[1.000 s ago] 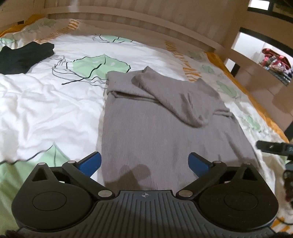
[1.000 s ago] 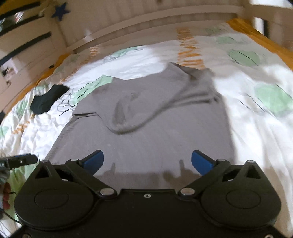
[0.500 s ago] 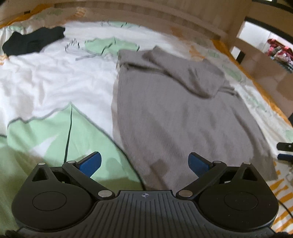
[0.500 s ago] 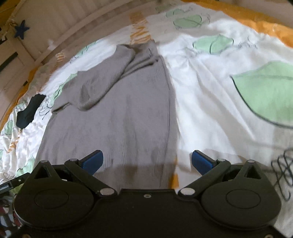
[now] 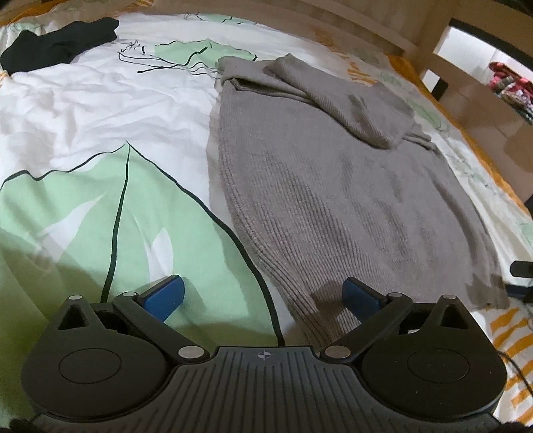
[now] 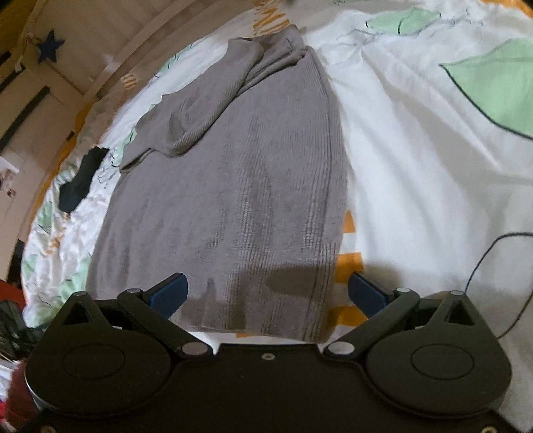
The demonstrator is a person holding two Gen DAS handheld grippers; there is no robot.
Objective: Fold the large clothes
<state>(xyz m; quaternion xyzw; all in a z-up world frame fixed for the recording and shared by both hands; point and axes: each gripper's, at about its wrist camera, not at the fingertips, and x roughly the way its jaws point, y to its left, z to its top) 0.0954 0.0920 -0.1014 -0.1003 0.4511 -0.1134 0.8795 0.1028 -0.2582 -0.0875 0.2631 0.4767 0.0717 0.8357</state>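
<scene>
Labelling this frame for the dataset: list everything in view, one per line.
sweater: 1, grey ribbed knit, flat on bed, sleeves folded across its far end
duvet: 1, white with green leaves and orange stripes, covers bed
dark garment: 1, black, far left of the sweater on the duvet
bed rail: 1, pale wood, far side
star: 1, dark blue, on wall
cable: 1, black, on duvet at right
left hand-held gripper: 1, black, blue pads, open over sweater's near left corner
right hand-held gripper: 1, black, blue pads, open over near right corner

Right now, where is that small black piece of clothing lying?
The black garment lies on the leaf-print duvet near the far edge, off to the left of the grey sweater; neither touches the other.
</scene>
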